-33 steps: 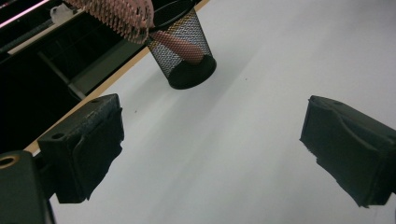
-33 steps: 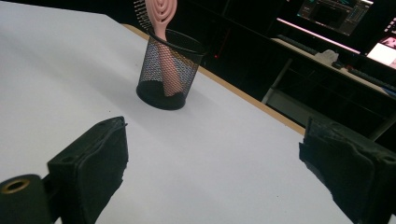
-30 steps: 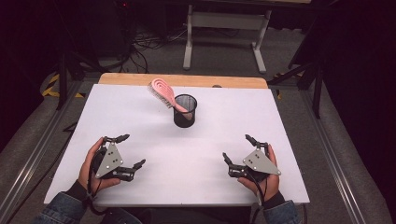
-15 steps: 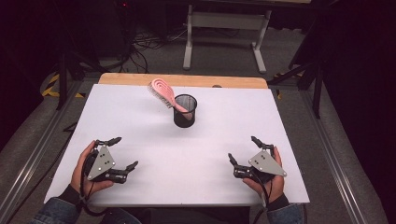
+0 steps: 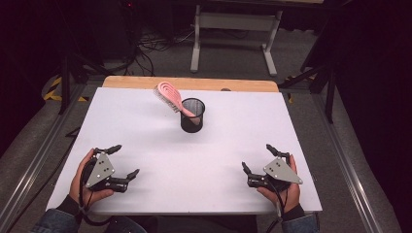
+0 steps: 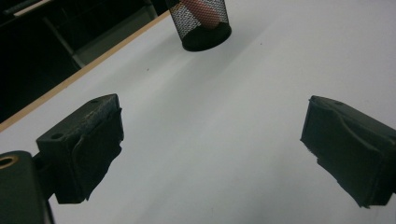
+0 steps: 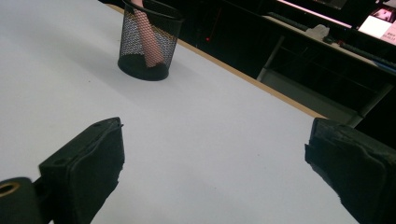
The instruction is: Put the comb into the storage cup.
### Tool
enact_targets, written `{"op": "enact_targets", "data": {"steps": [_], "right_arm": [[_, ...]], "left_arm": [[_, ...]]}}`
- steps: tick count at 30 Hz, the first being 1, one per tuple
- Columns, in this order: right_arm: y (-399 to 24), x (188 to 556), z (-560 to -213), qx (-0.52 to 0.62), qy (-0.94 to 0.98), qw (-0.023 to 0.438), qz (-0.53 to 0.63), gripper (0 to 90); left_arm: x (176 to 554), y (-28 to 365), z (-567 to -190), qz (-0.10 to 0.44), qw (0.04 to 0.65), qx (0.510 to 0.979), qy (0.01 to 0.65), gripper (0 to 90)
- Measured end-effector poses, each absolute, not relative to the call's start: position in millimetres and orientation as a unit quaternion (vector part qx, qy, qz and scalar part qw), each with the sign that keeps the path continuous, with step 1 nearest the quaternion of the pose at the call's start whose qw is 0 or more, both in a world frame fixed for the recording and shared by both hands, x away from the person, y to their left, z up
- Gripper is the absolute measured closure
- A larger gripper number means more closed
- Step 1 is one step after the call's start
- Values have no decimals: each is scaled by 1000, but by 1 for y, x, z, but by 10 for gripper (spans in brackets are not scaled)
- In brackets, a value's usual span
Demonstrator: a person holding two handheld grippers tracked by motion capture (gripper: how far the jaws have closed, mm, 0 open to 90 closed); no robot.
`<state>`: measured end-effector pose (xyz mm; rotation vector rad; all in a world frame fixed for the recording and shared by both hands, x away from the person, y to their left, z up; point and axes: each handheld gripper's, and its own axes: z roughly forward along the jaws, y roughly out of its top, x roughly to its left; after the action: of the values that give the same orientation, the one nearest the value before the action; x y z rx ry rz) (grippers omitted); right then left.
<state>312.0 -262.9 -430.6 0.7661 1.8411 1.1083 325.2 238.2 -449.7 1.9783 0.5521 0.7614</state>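
— White table (image 5: 145,121) ahead: where's your hairbrush (image 5: 167,94)?
— Handle-down in the mesh cup (image 5: 192,114), far centre, well apart from both grippers.
— Left gripper (image 5: 120,161) and right gripper (image 5: 257,159) gape wide, empty. Approach slowly and steady the cup before you lift.

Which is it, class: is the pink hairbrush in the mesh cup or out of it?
In. The pink hairbrush stands handle-down inside the black mesh cup, its head leaning out over the rim; the right gripper view shows the handle through the mesh.

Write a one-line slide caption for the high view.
Pink hairbrush standing handle-down in a black mesh cup on a white table, with left gripper and right gripper open near the front edge.
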Motion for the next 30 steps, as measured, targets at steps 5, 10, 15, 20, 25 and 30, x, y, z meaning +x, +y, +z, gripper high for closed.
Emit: {"op": "enact_targets", "data": {"steps": [5, 10, 15, 20, 25, 30], "right_arm": [[-268, 313, -436, 309, 738, 407, 440, 37], [-270, 314, -439, 301, 745, 394, 446, 27], [-268, 314, -439, 296, 748, 397, 441, 27], [-267, 314, -439, 295, 748, 397, 443, 27], [-265, 314, -439, 292, 749, 398, 441, 27], [-263, 312, -438, 289, 751, 400, 439, 27]], "left_arm": [[325, 242, -451, 307, 458, 801, 233, 65], [326, 241, -451, 307, 456, 802, 231, 64], [326, 240, -452, 307, 456, 803, 232, 64], [327, 240, -452, 306, 457, 803, 230, 64], [326, 241, -453, 304, 457, 804, 230, 64], [326, 241, -453, 304, 458, 805, 226, 65]]}}
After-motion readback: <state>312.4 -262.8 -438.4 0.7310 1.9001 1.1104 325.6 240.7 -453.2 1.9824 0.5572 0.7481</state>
